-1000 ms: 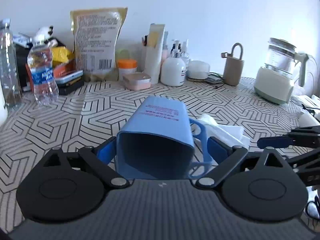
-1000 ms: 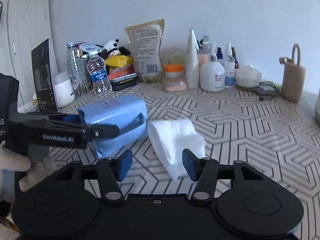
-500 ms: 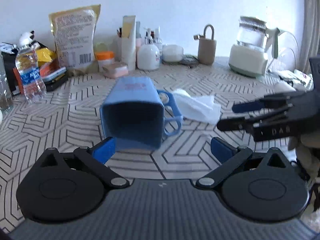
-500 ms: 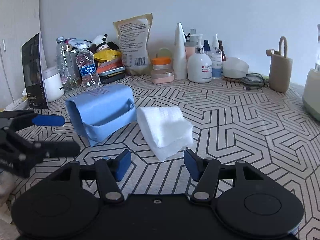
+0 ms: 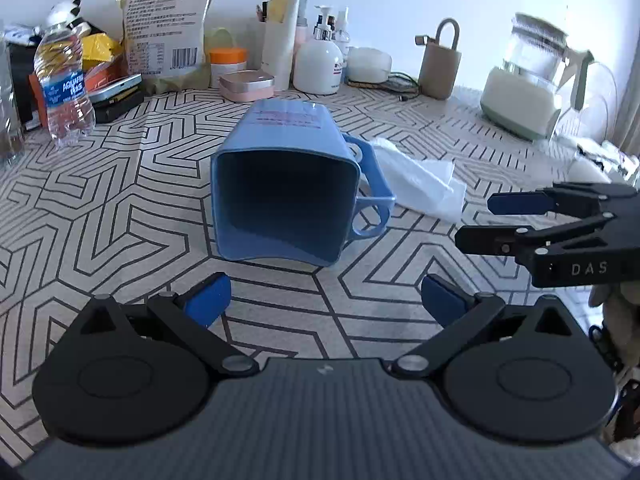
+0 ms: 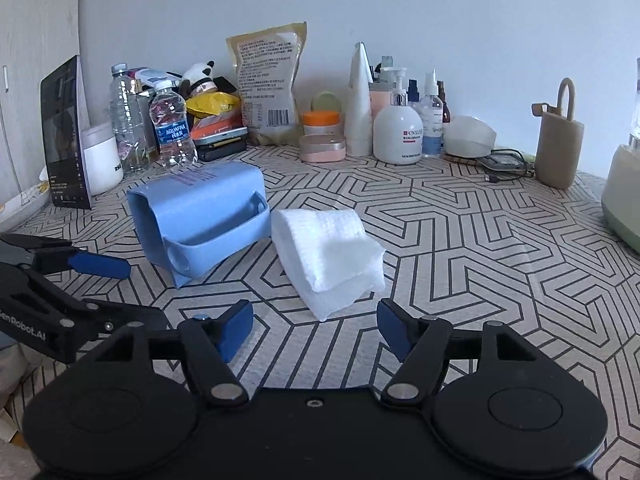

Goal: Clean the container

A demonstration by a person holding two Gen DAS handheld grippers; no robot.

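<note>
A blue square container (image 5: 286, 196) with a side handle lies on its side on the patterned table, its open mouth facing the left wrist camera. It also shows in the right wrist view (image 6: 200, 220). A folded white cloth (image 6: 328, 252) lies just right of it, and shows in the left wrist view (image 5: 420, 184). My left gripper (image 5: 324, 300) is open and empty, a short way in front of the container's mouth. My right gripper (image 6: 316, 326) is open and empty, just in front of the cloth. Each gripper shows from the side in the other's view.
Along the back wall stand water bottles (image 6: 172, 132), a large snack bag (image 6: 268, 84), an orange-lidded jar (image 6: 320, 120), lotion bottles (image 6: 398, 132), a beige pouch (image 6: 558, 148) and a kettle (image 5: 524, 92). A dark tablet (image 6: 64, 136) stands at left.
My left gripper has let go of the container and drawn back; the container now lies free on the table. The right gripper has drawn back slightly from the cloth.
</note>
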